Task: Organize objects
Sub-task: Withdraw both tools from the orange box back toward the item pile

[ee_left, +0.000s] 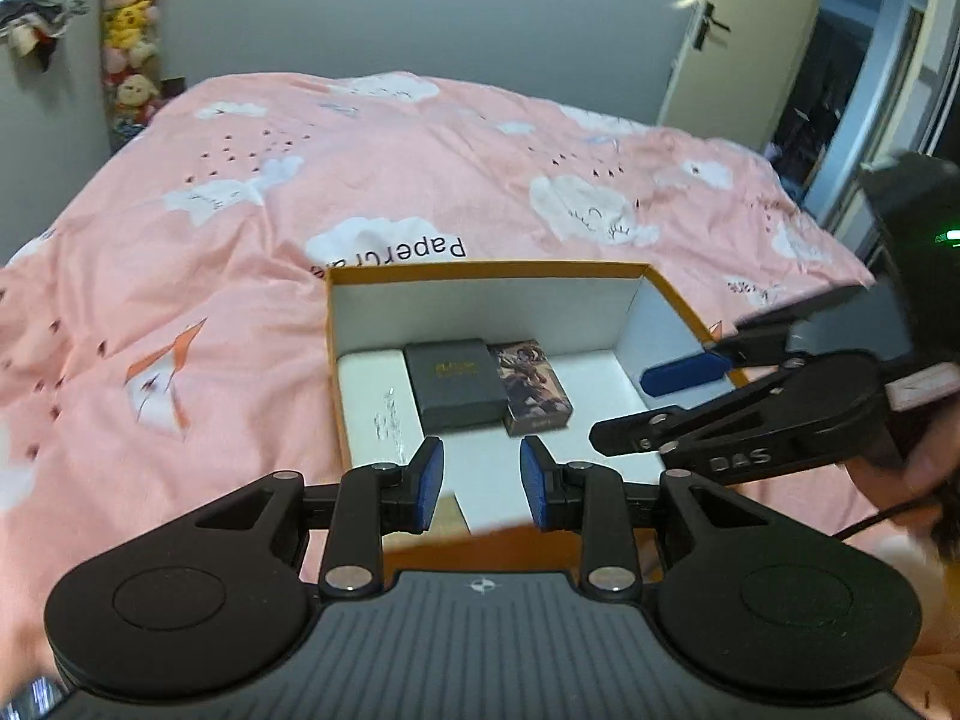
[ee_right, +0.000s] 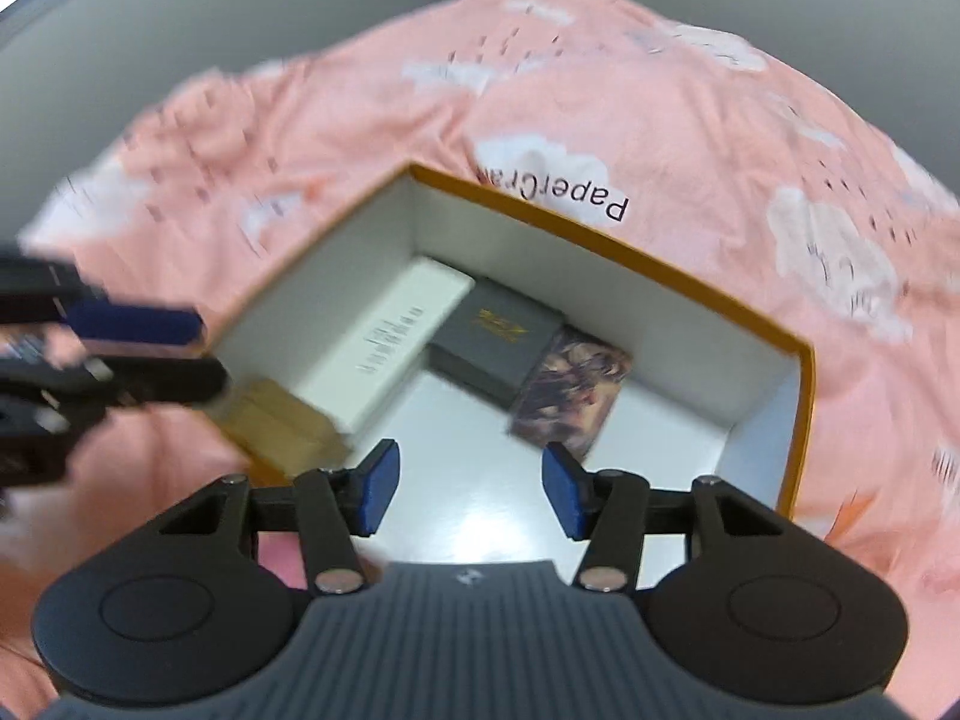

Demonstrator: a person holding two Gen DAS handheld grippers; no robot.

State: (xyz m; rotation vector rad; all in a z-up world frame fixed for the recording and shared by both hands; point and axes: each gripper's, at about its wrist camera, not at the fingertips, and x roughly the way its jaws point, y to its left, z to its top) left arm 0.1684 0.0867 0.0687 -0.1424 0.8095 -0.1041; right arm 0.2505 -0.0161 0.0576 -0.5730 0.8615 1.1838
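An open orange-rimmed cardboard box [ee_left: 480,269] with a white inside lies on the pink bed. In it lie a long white box [ee_left: 375,396], a dark grey box with gold print [ee_left: 454,381] and a picture-printed card box [ee_left: 534,387]. My left gripper [ee_left: 482,483] is open and empty over the box's near edge. My right gripper [ee_right: 471,495] is open and empty above the box floor [ee_right: 480,468]; it also shows in the left wrist view [ee_left: 651,405] at the box's right wall. The right wrist view shows the same white box [ee_right: 393,330], grey box [ee_right: 495,330] and card box [ee_right: 573,387].
A pink cloud-print bedspread [ee_left: 420,168] covers the bed. A brown flap or small carton [ee_right: 282,426] sits at the box's near left corner. Plush toys [ee_left: 129,30] hang at the far left wall. A door [ee_left: 738,30] stands open at the far right.
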